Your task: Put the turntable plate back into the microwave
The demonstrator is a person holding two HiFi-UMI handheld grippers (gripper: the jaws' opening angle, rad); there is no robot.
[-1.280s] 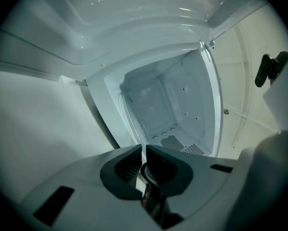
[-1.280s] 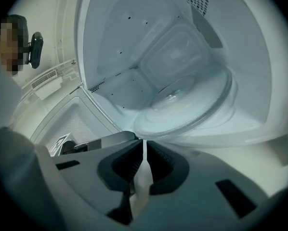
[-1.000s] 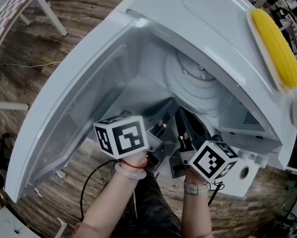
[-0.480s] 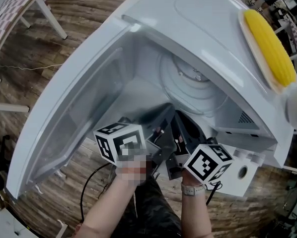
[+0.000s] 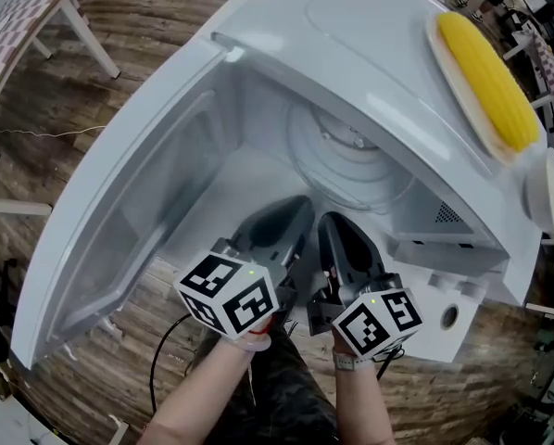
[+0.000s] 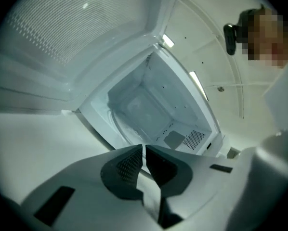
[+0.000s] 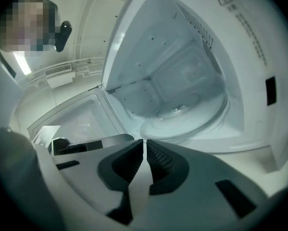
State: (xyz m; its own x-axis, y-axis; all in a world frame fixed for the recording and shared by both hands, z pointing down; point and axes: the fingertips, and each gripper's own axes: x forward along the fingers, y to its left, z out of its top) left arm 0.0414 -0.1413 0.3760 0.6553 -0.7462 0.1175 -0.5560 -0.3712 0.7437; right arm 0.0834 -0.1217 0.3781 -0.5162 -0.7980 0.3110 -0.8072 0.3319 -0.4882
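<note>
Inside, the turntable plate [image 5: 346, 151] lies flat and level.

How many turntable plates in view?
1. The turntable plate lies inside the open microwave, on the cavity floor. Nothing suggests a hidden second one.

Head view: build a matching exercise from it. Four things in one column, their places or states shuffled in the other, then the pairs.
1. turntable plate
2. corn
3. door
4. left gripper

A. swung open
B. jaws together, empty
C. on top of the microwave
D. inside the microwave

Pairs: 1-D, 2-C, 3-A, 4-B
</note>
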